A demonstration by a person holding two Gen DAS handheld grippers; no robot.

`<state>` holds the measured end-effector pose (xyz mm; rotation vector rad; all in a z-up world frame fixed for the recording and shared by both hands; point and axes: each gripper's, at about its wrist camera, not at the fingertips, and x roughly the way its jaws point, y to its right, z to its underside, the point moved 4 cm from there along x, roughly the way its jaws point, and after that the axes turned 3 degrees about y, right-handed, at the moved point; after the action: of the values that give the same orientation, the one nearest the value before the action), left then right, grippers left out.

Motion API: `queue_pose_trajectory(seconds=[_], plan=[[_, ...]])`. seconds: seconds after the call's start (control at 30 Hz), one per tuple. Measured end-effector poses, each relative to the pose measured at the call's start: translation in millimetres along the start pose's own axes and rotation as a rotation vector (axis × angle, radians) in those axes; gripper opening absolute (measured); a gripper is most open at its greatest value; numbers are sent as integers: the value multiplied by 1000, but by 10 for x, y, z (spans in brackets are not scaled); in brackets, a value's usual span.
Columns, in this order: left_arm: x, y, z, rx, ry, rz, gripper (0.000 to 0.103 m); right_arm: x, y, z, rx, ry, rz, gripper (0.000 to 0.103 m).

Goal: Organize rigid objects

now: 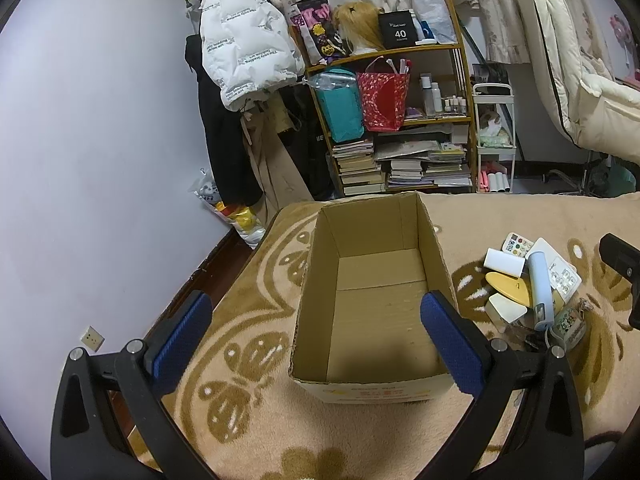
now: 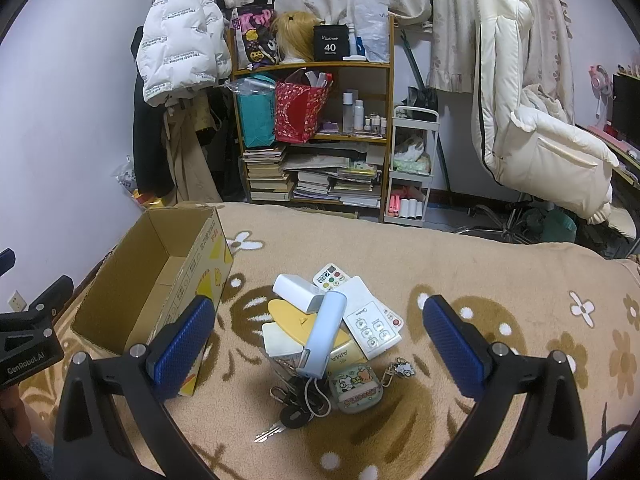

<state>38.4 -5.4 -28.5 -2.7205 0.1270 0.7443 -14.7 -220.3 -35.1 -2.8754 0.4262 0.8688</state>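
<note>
Hovering above a beige blanket with brown flower pattern (image 2: 500, 264), both tools are seen empty. The left hand-held gripper (image 1: 316, 328) is spread wide over an open brown cardboard box (image 1: 372, 300), which holds nothing yet. The right hand-held gripper (image 2: 320, 340) is also spread wide, centred over a heap of small rigid items just beside the box. On top of the heap a pale blue cylindrical power bank (image 2: 325, 334) lies tilted across a yellow oval plastic piece (image 2: 288, 314) and a white rectangular charger block (image 2: 298, 294); a white remote with coloured buttons (image 2: 330, 276) sits behind, a cartoon-print earbud case (image 2: 356, 394) and a key bunch with black fob (image 2: 290, 412) in front. Judged step: first pick. The power bank is best taken first, being topmost; the pads should be closed across its narrow width, near mid-length, and it should be lifted straight so the heap is not scattered.
</note>
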Motion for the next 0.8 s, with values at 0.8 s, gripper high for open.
queue_pose_trajectory(seconds=[0.8], plan=[[12,-5,14,2,-3,4,103,-13,7,-17,-1,5,1,103]])
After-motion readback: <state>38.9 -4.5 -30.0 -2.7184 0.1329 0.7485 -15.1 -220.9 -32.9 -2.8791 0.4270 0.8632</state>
